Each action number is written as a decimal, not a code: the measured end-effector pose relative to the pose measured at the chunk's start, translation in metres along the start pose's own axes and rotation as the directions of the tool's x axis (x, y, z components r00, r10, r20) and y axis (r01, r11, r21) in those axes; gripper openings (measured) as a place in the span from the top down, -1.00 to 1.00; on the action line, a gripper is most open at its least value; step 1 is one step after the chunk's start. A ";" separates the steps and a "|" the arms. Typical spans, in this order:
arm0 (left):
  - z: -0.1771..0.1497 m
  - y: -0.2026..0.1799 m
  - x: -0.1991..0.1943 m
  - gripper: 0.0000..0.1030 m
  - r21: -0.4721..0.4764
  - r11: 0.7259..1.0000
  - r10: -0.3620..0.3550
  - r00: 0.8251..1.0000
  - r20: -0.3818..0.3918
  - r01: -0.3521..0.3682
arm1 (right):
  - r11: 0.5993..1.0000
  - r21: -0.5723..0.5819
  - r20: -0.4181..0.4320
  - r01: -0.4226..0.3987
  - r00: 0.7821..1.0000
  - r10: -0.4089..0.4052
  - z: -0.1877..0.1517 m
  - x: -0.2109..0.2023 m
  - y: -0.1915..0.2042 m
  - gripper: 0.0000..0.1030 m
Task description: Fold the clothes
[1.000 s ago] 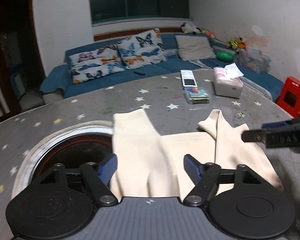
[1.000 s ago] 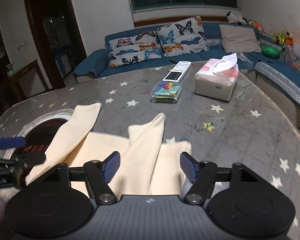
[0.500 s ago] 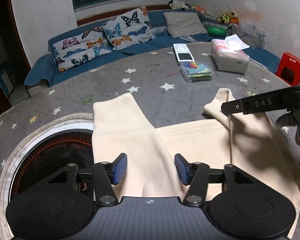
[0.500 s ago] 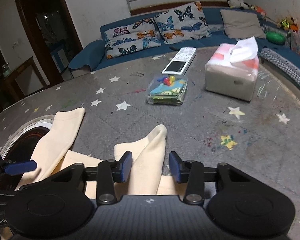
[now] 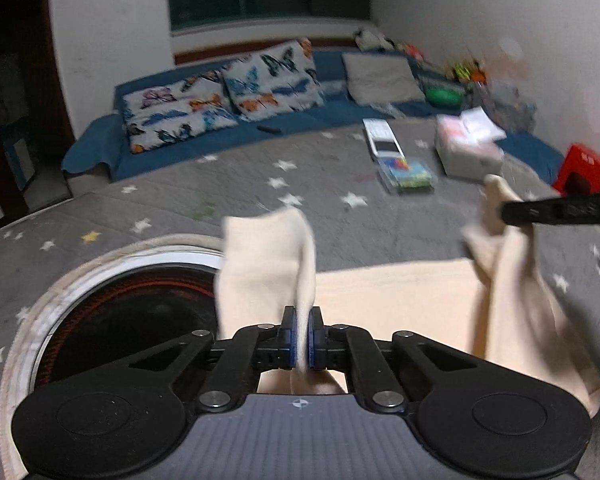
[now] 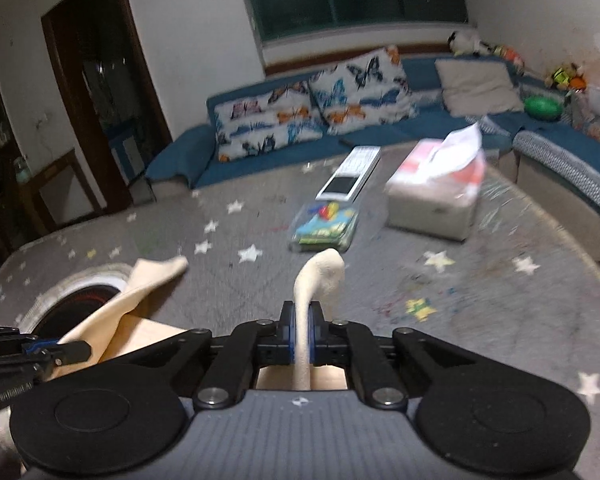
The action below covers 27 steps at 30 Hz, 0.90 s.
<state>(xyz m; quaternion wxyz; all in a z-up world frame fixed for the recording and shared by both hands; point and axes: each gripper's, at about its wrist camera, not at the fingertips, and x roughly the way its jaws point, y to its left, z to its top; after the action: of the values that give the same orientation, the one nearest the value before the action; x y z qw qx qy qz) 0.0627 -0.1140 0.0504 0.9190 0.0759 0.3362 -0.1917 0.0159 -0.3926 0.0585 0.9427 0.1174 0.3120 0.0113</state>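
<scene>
1. Grey star-print quilted table cover (image 5: 320, 184), soft padded fabric, fills both views. A round cut-out with a white rim and dark red-black disc (image 5: 112, 320) sits at my left.
2. Cream knit garment (image 5: 388, 300) lies mid-table in front of me, body flat, its left edge over the cut-out. Two long tube-shaped ends are lifted off it. Looks soft, light and floppy, matte fleece-like nap, not slippery, not fragile. It sags wherever it isn't held.
3. My left gripper (image 5: 302, 336) is clamped on the left cream tube end (image 5: 268, 264); cloth is pinched between the blue pads and droops forward.
4. My right gripper (image 6: 301, 338) is clamped on the right cream tube end (image 6: 320, 276), which stands up in a rounded curl.
5. Handling judgement: thin folds pinch easily. I'd hold near the end hems so both tubes lay over evenly; any slack will wrinkle.
6. Beyond: white-pink tissue box (image 6: 436, 196), soft pack. Clear plastic case of coloured bits (image 6: 326, 226), hard. White remote (image 6: 350, 176), rigid slab.
</scene>
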 end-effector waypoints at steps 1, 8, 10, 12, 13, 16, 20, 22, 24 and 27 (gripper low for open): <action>0.000 0.003 -0.005 0.89 -0.014 1.000 0.004 1.000 0.012 -0.003 | 1.000 0.004 0.021 0.006 1.000 -0.006 0.000 -0.012 -0.003 0.90; -0.022 0.048 -0.057 0.89 -0.156 0.986 0.072 0.995 0.068 -0.061 | 0.997 0.050 0.113 0.053 0.992 -0.058 -0.016 -0.080 -0.030 0.90; -0.033 0.061 -0.073 0.89 -0.194 0.978 0.097 0.993 0.072 -0.081 | 0.995 0.072 0.135 0.071 0.988 -0.081 -0.023 -0.100 -0.040 0.90; -0.047 0.072 -0.091 0.90 -0.231 0.968 0.119 0.990 0.073 -0.100 | 0.991 0.094 0.155 0.090 0.982 -0.104 -0.030 -0.120 -0.050 0.90; -0.054 0.077 -0.099 0.90 -0.246 0.964 0.127 0.989 0.071 -0.106 | 0.989 0.106 0.163 0.101 0.980 -0.118 -0.034 -0.129 -0.055 0.90; -0.077 0.087 -0.122 0.90 -0.283 0.952 0.139 0.989 0.055 -0.119 | 0.982 0.133 0.175 0.137 0.971 -0.159 -0.046 -0.150 -0.066 0.90; -0.108 0.094 -0.145 0.90 -0.325 0.937 0.139 0.990 0.014 -0.127 | 0.964 0.183 0.157 0.192 0.962 -0.222 -0.065 -0.168 -0.082 0.91; -0.119 0.095 -0.150 0.90 -0.338 0.932 0.136 0.991 -0.012 -0.132 | 0.953 0.208 0.126 0.222 0.960 -0.252 -0.075 -0.169 -0.092 0.91; -0.127 0.096 -0.151 0.90 -0.342 0.929 0.138 0.990 -0.037 -0.142 | 0.940 0.231 0.095 0.252 0.955 -0.280 -0.085 -0.170 -0.102 0.91; -0.133 0.096 -0.157 0.92 -0.328 0.933 0.142 0.989 -0.044 -0.149 | 0.928 0.245 0.062 0.281 0.950 -0.305 -0.096 -0.170 -0.110 0.91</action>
<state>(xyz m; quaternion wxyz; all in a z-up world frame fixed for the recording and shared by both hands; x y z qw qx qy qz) -0.0869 0.0573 0.0510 0.9270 -0.0525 0.3658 -0.0636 -0.1837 -0.4947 0.0580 0.9277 0.1800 0.2781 -0.1723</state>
